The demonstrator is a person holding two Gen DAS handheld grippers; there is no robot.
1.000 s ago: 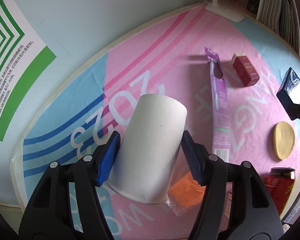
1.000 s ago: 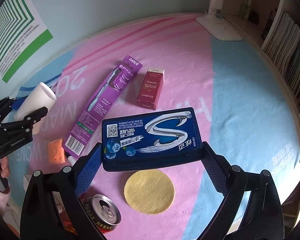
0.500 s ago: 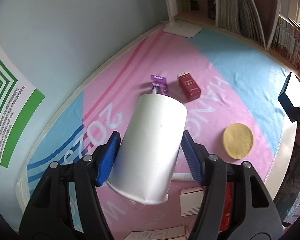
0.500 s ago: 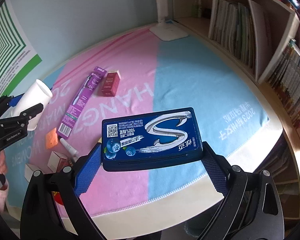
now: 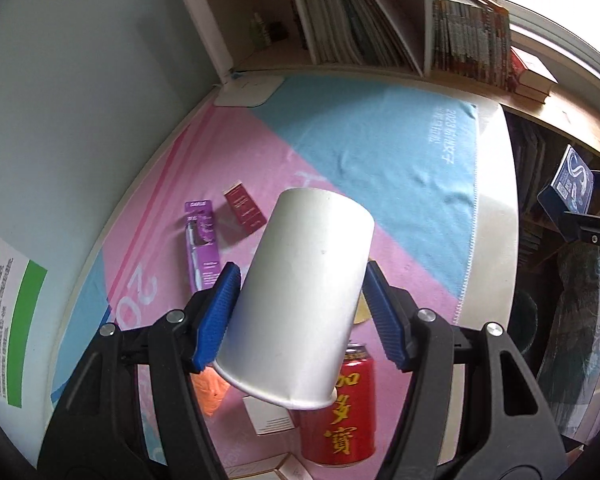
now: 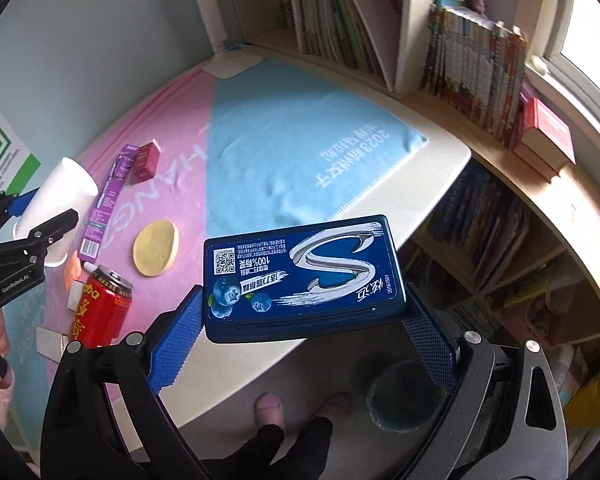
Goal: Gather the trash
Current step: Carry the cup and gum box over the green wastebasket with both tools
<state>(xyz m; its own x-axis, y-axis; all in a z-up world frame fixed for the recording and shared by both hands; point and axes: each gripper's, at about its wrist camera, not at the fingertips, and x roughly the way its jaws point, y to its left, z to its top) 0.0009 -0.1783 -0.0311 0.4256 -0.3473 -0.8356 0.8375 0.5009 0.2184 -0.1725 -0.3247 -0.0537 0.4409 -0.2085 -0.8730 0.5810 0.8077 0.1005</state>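
My left gripper (image 5: 300,316) is shut on a white paper cup (image 5: 300,296), held tilted above the pink and blue mat (image 5: 380,136). My right gripper (image 6: 300,320) is shut on a dark blue gum box (image 6: 304,276), held out past the table's edge above the floor. A round dark bin (image 6: 404,396) stands on the floor just below and right of the box. The right gripper with the box also shows at the right of the left wrist view (image 5: 572,196). The cup shows at the left of the right wrist view (image 6: 56,208).
On the mat lie a red can (image 5: 340,408), a purple toothbrush pack (image 5: 202,240), a dark red box (image 5: 244,212), a yellow disc (image 6: 156,248), an orange scrap (image 5: 210,392) and small white boxes (image 5: 270,416). Bookshelves (image 6: 472,40) stand behind. A person's slippered feet (image 6: 272,408) are by the bin.
Both grippers have risen and swung right with their loads. The right gripper has carried the gum box off the table to above the floor bin.
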